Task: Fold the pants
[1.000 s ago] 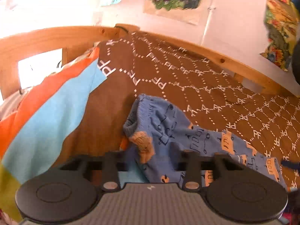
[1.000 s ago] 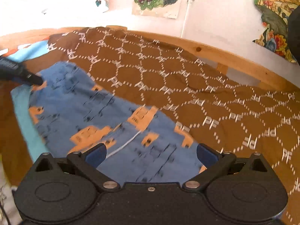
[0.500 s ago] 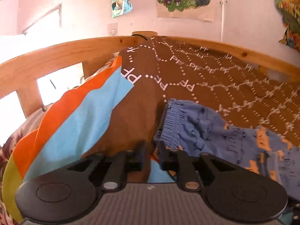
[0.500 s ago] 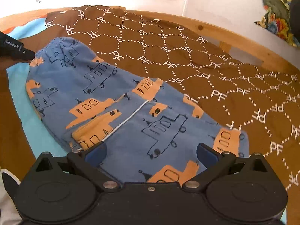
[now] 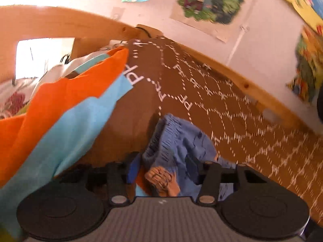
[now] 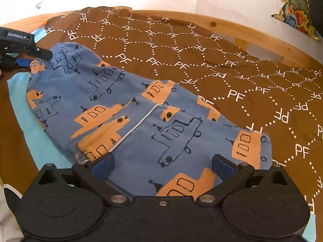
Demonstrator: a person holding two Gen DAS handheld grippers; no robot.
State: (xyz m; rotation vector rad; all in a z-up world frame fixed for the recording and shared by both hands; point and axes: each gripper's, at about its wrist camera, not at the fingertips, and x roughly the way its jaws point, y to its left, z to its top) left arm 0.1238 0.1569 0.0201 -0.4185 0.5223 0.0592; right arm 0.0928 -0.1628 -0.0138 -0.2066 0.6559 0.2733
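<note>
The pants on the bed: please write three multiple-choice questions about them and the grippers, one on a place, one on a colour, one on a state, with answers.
1. Where is the left gripper on the pants?
A. at the gathered waistband end
B. at the leg hems
C. away from the cloth

2. What colour is the pants' cloth?
A. green with stripes
B. blue with orange vehicles
C. plain white

3. How are the right gripper's fingers?
A. shut on the blanket
B. shut on the pants
C. spread wide

Answers: 1 A, its tips reach the elastic edge in the right wrist view. 2 B, the print is clear on the brown blanket. 3 C, both blue pads stand far apart over the cloth.
</note>
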